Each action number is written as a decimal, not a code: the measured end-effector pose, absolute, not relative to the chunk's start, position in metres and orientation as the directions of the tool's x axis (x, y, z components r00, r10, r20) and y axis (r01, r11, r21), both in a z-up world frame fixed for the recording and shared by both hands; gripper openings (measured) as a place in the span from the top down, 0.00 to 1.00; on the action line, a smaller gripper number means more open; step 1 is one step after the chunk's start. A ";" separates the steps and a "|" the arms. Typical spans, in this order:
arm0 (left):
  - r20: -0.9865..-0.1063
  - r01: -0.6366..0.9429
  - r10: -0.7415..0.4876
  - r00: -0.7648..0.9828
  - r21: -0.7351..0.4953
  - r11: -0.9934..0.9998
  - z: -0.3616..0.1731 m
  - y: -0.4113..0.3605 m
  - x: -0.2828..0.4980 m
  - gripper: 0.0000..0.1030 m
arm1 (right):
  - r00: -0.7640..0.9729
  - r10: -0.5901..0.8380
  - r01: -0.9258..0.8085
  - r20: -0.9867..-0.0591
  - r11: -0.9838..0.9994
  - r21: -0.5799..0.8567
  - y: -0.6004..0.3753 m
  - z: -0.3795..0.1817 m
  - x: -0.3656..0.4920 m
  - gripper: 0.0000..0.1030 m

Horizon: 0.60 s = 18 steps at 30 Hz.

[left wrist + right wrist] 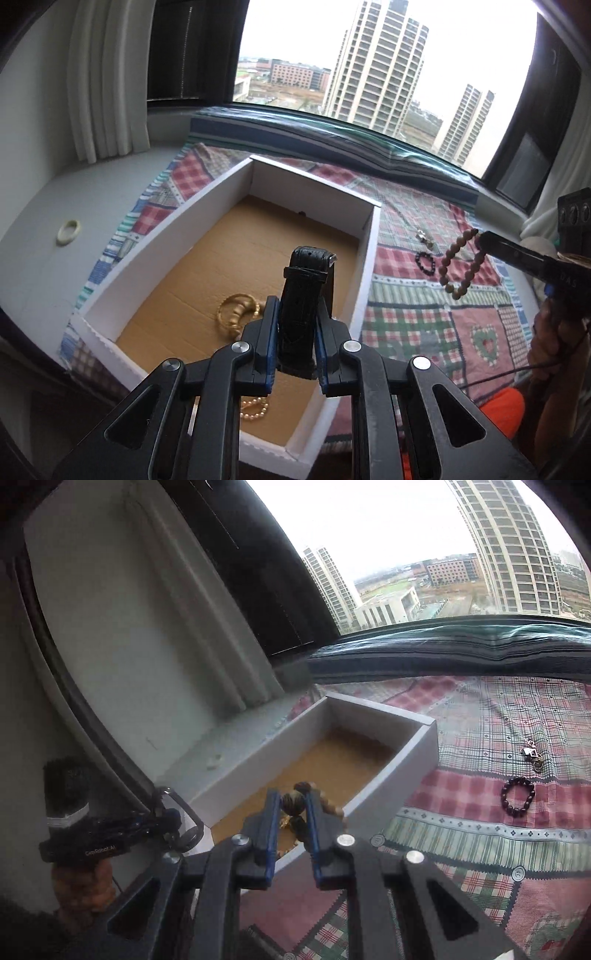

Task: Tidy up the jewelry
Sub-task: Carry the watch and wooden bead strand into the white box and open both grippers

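My left gripper (299,308) is shut on a black watch strap (308,266), which stands upright above the open white box (221,206). On the box's brown cardboard floor lie a gold bangle (236,314) and a gold bead chain (255,408). My right gripper (293,797) is shut on a tan wooden bead bracelet (294,805) over the box's near end. In the left wrist view the same bracelet (458,266) dangles from the right gripper (484,240) over the quilt. A black bead bracelet (518,796) and a small pendant (532,755) lie on the quilt.
The box (424,753) sits on a patchwork quilt (424,332) on a window sill. A white ring (68,232) lies on the bare sill to the left. White curtains (103,74) hang at the left, and the window glass closes the far side.
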<state>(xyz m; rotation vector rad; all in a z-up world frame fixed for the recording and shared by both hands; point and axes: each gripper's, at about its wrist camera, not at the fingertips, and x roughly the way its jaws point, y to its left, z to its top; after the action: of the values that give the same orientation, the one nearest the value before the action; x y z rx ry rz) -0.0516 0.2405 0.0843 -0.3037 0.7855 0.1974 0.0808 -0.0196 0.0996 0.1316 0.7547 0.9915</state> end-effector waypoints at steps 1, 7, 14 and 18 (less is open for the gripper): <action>-0.728 -0.316 0.079 0.681 -0.195 0.929 0.078 0.252 -0.049 0.84 | 0.304 0.797 -0.720 -0.521 0.550 0.422 -0.007 0.100 0.080 0.86; -0.777 -0.435 0.145 0.613 -0.178 0.882 0.029 0.300 -0.032 0.84 | 0.213 0.771 -0.772 -0.600 0.509 0.380 0.071 0.083 0.079 0.86; -0.825 -0.487 0.129 0.550 -0.191 0.852 -0.013 0.323 -0.029 0.84 | 0.146 0.686 -0.788 -0.713 0.516 0.335 0.134 0.027 0.069 0.86; -0.828 -0.500 0.160 0.537 -0.160 0.851 -0.017 0.318 -0.027 0.59 | 0.157 0.620 -0.786 -0.769 0.549 0.282 0.148 0.007 0.071 0.82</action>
<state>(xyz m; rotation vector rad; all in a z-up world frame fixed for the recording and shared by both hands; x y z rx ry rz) -0.0265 0.3178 -0.0167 -0.4052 0.9268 0.4055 0.0711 0.1482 0.0070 -0.2006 0.9865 1.0156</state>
